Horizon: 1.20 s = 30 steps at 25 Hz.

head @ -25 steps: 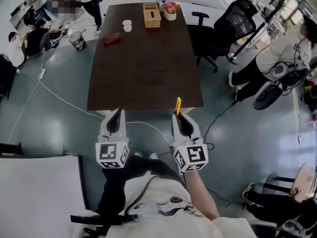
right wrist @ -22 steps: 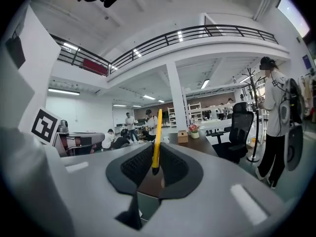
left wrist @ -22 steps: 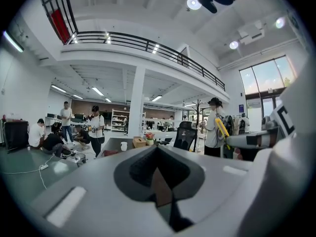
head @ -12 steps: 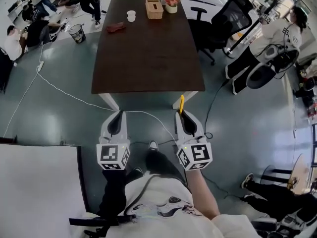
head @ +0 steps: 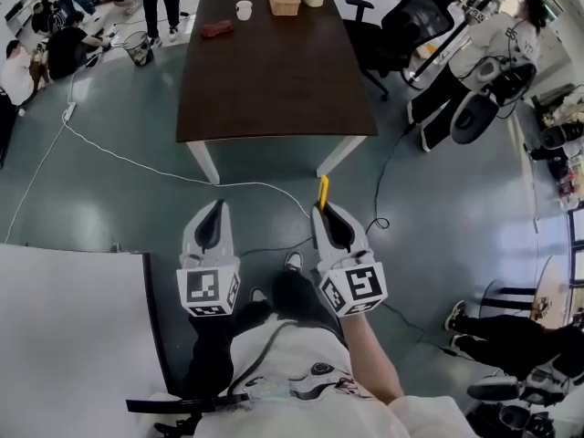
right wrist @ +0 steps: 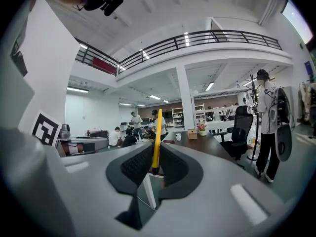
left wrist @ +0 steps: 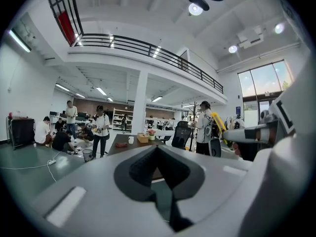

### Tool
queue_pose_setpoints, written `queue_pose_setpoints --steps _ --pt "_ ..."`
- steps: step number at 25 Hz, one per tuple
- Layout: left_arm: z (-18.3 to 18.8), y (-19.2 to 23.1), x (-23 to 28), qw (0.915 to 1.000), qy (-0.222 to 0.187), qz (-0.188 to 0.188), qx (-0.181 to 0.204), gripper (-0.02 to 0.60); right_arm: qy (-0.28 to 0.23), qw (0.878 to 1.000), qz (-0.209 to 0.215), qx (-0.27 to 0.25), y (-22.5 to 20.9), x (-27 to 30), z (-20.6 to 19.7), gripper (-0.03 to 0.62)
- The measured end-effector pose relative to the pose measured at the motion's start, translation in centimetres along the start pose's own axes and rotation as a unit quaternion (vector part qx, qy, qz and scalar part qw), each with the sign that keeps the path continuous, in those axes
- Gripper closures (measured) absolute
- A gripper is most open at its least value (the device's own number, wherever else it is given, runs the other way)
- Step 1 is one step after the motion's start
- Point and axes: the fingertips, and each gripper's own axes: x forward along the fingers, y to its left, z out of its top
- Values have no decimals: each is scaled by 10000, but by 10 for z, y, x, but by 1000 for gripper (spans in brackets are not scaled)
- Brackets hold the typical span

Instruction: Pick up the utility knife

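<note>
Yellow utility knife (right wrist: 157, 132) stands upright, pinched near its lower end by right tongs (head: 327, 215), well apart from table (head: 274, 80). Left tongs (head: 216, 206) clenched, empty. Probably light, stiff, slick; mid-handle hold safer.

The head view looks steeply down from above the person onto the left gripper (head: 216, 205), the right gripper (head: 325, 211) and the floor (head: 91, 199). Each gripper view sits close behind its own jaws, facing forward across the hall; all three share the dark table (head: 274, 62)
</note>
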Motion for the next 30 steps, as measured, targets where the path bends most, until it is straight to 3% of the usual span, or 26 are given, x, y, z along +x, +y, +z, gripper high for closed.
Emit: queue_pose_setpoints --steps 12,20,30 --pt "23 -21 -16 9991 -337 132 238 584 -509 9985 -151 -149 -7 -34 14 548" --pt "35 -48 -5 9982 -460 95 378 584 -706 9973 -32 -217 -28 -36 30 549" --pt "42 -40 -7 9972 -521 272 454 584 -678 9970 130 -350 -23 -23 31 549"
